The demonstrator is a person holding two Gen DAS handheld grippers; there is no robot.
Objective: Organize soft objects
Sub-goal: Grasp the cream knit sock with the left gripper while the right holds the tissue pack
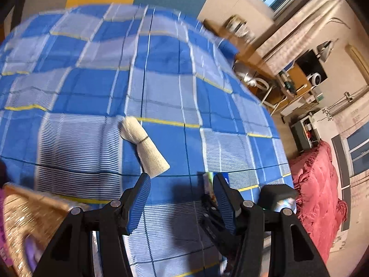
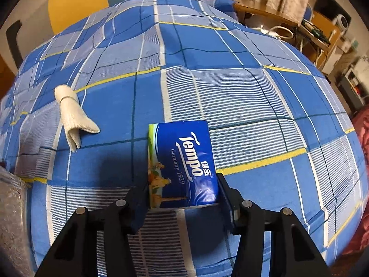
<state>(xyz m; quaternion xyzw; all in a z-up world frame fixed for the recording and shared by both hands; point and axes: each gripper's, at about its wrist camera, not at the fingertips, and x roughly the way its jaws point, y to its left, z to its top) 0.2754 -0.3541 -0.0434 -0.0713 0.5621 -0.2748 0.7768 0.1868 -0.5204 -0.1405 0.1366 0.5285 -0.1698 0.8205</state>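
Your landmark is the blue checked bedspread (image 2: 230, 97), which fills most of both views. At its far left edge, in your left wrist view, a shiny gold bag (image 1: 25, 226) shows blurred at the lower left corner; in your right wrist view a crinkled clear wrapper (image 2: 11, 219) sits at the same edge of the bedspread, and you cannot tell from these views whether they are one thing. Further right, a rolled cream sock (image 2: 73, 115) lies flat on the bedspread, a dark band around it near one end. In the left wrist view that sock (image 1: 145, 147) lies just ahead of your left gripper (image 1: 182, 198), close to its left fingertip but not touching it. That gripper's blue pads stand well apart with nothing between them, hanging over the bedspread. Right of the sock, your right gripper (image 2: 182, 191) is clamped on a blue tissue pack (image 2: 184, 164) marked Tempo, the two fingers pressing its rear corners from either side, the pack pointing forward along the fingers above the bedspread. The left wrist view catches the edge of the same pack (image 1: 208, 184) just behind the left gripper's right finger. Off the bedspread's right edge, a red quilt (image 1: 320, 198) lies bunched lower down, and a wooden desk (image 2: 260, 7) stands beyond the far right corner.
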